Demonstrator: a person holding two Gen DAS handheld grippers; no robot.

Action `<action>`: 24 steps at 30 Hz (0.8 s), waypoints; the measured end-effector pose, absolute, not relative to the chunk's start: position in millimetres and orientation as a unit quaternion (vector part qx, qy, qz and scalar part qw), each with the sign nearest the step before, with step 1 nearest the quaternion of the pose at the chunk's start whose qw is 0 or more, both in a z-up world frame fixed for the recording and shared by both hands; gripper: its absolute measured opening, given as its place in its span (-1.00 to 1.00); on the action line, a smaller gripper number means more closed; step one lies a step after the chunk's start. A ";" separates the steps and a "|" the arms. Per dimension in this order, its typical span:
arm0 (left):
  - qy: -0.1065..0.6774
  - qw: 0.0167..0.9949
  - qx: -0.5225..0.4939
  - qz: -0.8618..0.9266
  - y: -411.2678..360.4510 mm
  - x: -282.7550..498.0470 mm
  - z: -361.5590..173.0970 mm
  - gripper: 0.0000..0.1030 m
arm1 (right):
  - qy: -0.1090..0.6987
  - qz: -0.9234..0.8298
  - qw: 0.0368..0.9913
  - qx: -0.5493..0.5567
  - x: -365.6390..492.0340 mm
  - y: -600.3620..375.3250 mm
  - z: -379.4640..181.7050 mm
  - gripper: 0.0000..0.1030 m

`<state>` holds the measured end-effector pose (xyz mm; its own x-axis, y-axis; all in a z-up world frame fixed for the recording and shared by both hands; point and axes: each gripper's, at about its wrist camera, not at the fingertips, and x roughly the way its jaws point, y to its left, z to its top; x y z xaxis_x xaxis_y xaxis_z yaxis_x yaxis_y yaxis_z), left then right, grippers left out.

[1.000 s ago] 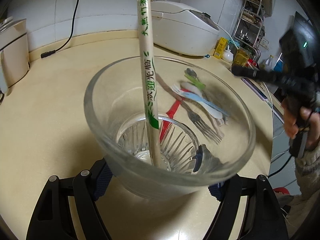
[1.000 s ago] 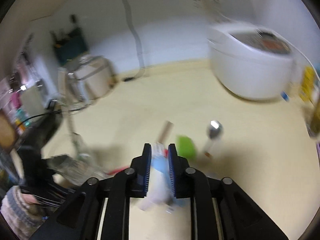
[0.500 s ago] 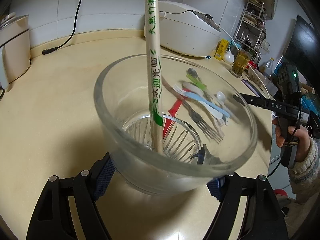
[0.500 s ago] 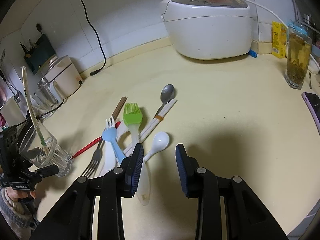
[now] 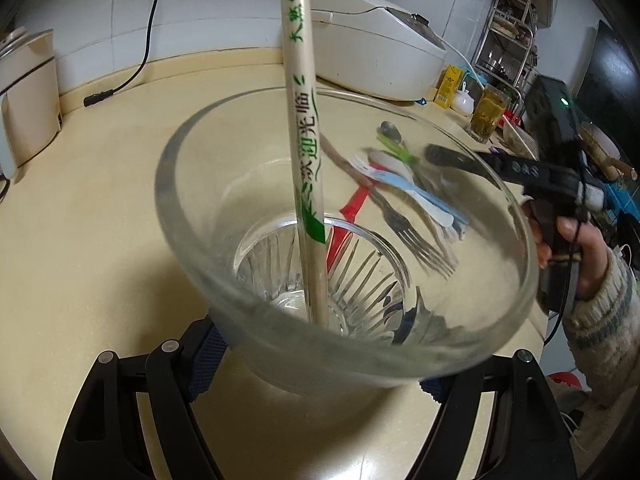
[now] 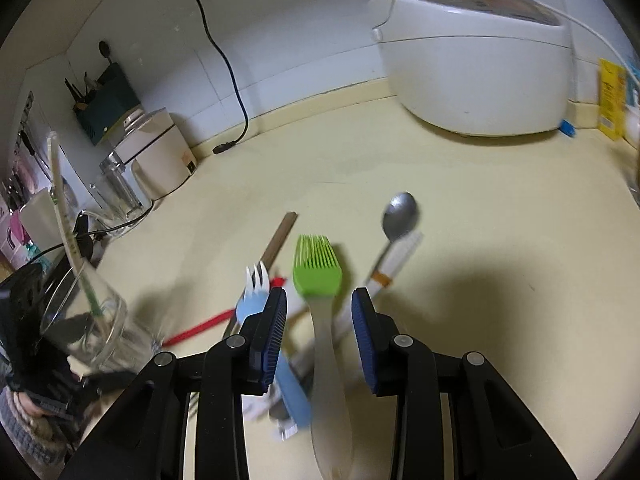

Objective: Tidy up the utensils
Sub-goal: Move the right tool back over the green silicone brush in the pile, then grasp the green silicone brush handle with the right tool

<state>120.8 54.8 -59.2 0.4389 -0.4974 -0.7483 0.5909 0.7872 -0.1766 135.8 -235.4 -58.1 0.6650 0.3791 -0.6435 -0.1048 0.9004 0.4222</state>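
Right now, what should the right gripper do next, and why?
Probably close on the brush. The right gripper is open with the brush handle between its pads, not yet pinched, and the left gripper holds the glass ready for utensils.

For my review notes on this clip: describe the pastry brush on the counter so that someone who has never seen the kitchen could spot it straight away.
Start at the white rice cooker against the wall and come forward over the cream counter to the pile of utensils. The brush lies there between the metal spoon and the blue fork. It alone has lime-green bristles and a translucent handle.
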 end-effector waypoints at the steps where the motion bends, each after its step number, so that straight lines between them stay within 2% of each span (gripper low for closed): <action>1: 0.421 0.846 0.055 -0.321 55.2 121.0 -59.5 0.59 | 0.387 0.140 0.893 0.183 140.6 -234.7 -59.1 -0.34; 8: 0.420 0.848 0.042 -0.319 61.1 122.3 -59.1 0.59 | 0.429 0.130 0.879 0.166 171.0 -225.7 -71.2 -0.31; 12: 0.420 0.848 0.042 -0.320 61.0 121.8 -58.9 0.59 | 0.425 0.134 0.877 0.180 170.6 -230.5 -72.9 -0.31; 13: 0.421 0.848 0.042 -0.320 61.1 121.8 -59.2 0.59 | 0.422 0.137 0.877 0.186 169.4 -232.6 -72.9 -0.40; 14: 0.421 0.847 0.042 -0.321 61.0 122.4 -59.4 0.59 | 0.417 0.142 0.878 0.189 167.0 -234.9 -72.0 -0.57; 16: 0.423 0.846 0.041 -0.321 61.1 123.1 -60.0 0.59 | 0.414 0.142 0.880 0.183 164.2 -236.7 -70.5 -0.69; 20: 0.421 0.847 0.037 -0.322 62.6 123.6 -59.3 0.59 | 0.413 0.132 0.886 0.166 154.6 -241.6 -67.4 -0.78; 24: 0.420 0.847 0.038 -0.323 62.7 122.9 -59.4 0.59 | 0.409 0.128 0.883 0.190 134.8 -253.6 -66.1 -0.79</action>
<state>122.9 62.7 -59.4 0.4387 -0.5144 -0.7368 0.5787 0.7890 -0.2064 134.8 -253.6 -66.1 0.6323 0.3809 -0.6746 -0.0705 0.8955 0.4395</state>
